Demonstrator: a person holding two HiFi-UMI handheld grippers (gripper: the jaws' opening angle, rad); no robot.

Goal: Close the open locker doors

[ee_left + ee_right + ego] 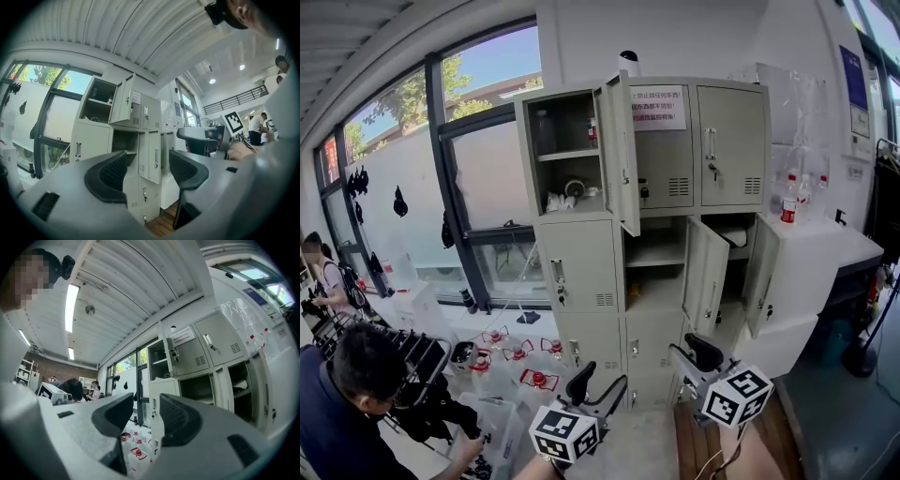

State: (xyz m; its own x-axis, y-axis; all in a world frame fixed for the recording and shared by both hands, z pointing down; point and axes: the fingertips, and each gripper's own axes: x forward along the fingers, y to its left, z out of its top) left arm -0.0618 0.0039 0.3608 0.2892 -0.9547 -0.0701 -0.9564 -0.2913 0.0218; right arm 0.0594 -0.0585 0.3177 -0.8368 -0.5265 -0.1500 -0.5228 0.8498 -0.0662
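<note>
A grey locker cabinet [661, 178] stands ahead against the wall. Three of its doors hang open: the top-left door [619, 155], a middle-row door [705, 274] and the one right of it [762, 277]. The top-left compartment holds small items on its shelves. My left gripper [598, 386] is low in the head view, well short of the lockers, jaws open and empty. My right gripper [692, 358] is beside it, also open and empty. The left gripper view looks past the left gripper [147, 168] at the cabinet [140, 140]. The right gripper [146, 411] frames the lockers [206, 357] to its right.
Several clear water jugs with red caps [520, 361] lie on the floor left of the cabinet. A person [347, 403] crouches at lower left. A white counter [825, 253] with bottles [789, 202] adjoins the cabinet's right side. Large windows [478, 187] run along the left.
</note>
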